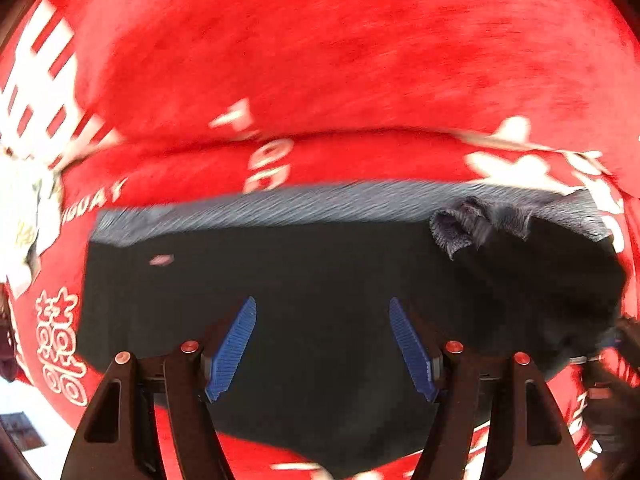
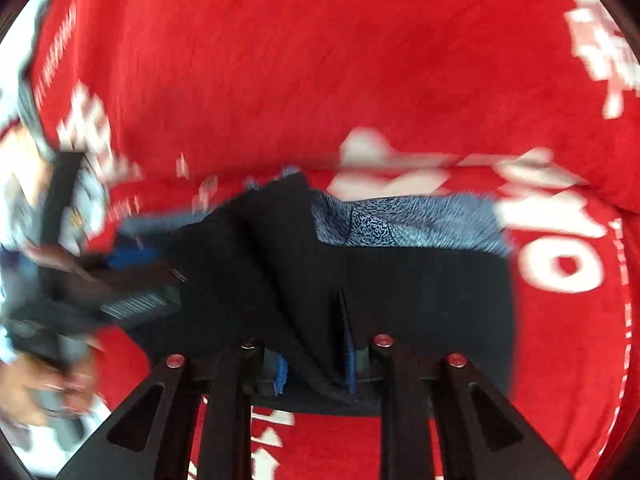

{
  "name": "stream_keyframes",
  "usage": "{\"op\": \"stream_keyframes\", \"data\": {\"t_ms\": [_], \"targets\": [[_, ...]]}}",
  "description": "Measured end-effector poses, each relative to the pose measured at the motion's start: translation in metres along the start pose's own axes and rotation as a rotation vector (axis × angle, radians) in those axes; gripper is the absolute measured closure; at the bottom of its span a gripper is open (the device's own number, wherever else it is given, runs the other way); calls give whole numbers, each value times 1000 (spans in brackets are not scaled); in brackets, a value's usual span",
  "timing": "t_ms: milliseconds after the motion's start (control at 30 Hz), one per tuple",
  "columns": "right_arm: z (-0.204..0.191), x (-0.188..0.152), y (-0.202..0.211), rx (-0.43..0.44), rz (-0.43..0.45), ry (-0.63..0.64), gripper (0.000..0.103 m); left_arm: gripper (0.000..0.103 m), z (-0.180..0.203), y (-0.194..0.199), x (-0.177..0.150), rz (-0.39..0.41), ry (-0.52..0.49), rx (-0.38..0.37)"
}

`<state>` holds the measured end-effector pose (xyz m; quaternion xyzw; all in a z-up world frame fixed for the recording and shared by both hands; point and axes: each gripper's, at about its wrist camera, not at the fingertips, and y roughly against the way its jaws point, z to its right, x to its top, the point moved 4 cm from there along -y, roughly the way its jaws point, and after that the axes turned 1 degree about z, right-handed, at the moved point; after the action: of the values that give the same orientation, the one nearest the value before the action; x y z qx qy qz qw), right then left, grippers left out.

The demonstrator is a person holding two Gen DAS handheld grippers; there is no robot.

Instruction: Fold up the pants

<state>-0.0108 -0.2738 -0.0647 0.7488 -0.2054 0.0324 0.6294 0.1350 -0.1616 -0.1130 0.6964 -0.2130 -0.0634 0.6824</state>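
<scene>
The black pants (image 1: pixel 320 280) lie folded on a red blanket, with a grey-blue patterned lining showing along their far edge (image 1: pixel 280 204). My left gripper (image 1: pixel 322 312) is open just above the black cloth, its blue pads (image 1: pixel 236 344) wide apart with nothing between them. My right gripper (image 2: pixel 320 360) is shut on a raised fold of the black pants (image 2: pixel 280 264), and the cloth runs up from its blue pads (image 2: pixel 349 352). The patterned lining (image 2: pixel 400 224) lies beyond. The left gripper also shows blurred at the left of the right wrist view (image 2: pixel 132 296).
A red blanket with white lettering (image 1: pixel 340 60) covers the whole surface under the pants and it also fills the right wrist view (image 2: pixel 320 60). White and pale items (image 1: pixel 20 208) lie at the far left edge. A hand shows in the right wrist view (image 2: pixel 36 388).
</scene>
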Motion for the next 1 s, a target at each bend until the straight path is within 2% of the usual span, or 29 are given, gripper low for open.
{"op": "stream_keyframes", "data": {"t_ms": [33,100,167,233,333,400,500,600,700,767,800,833,867,933,1000], "targets": [[-7,-7,-11,-46,-22,22,73,32,-11,-4,-4,-8,7,2],[-26,-16,-22,-171,-33,93,62,32,-30,-4,-10,-15,20,-5],[-49,-20,-19,-217,-28,168,32,32,-41,-7,-14,-19,36,-25],[-72,-25,-7,-221,-19,246,28,32,-49,-5,-16,-16,46,-54],[-98,-31,22,-119,3,319,28,32,-48,8,-16,-2,34,-109],[-89,-27,38,-5,-2,207,28,32,-35,12,-12,3,10,-180],[-26,-26,46,193,-22,-183,28,32,0,24,-14,-22,-39,-337],[51,-43,37,377,-28,-618,28,32,51,32,-17,-72,-83,-484],[85,-54,28,466,-13,-790,29,32,92,27,-19,-104,-135,-574],[94,-55,21,492,-1,-844,35,33,109,16,-16,-125,-149,-600],[97,-54,18,500,0,-866,37,38,118,13,-16,-142,-146,-617],[102,-54,12,511,1,-898,47,52,120,14,-18,-151,-146,-620],[106,-57,6,519,-7,-939,69,64,125,12,-18,-161,-159,-614],[111,-62,-3,528,-29,-1007,97,68,127,13,-19,-161,-178,-595],[109,-59,0,564,-5,-1017,97,68,120,24,-22,-135,-201,-569]]}}
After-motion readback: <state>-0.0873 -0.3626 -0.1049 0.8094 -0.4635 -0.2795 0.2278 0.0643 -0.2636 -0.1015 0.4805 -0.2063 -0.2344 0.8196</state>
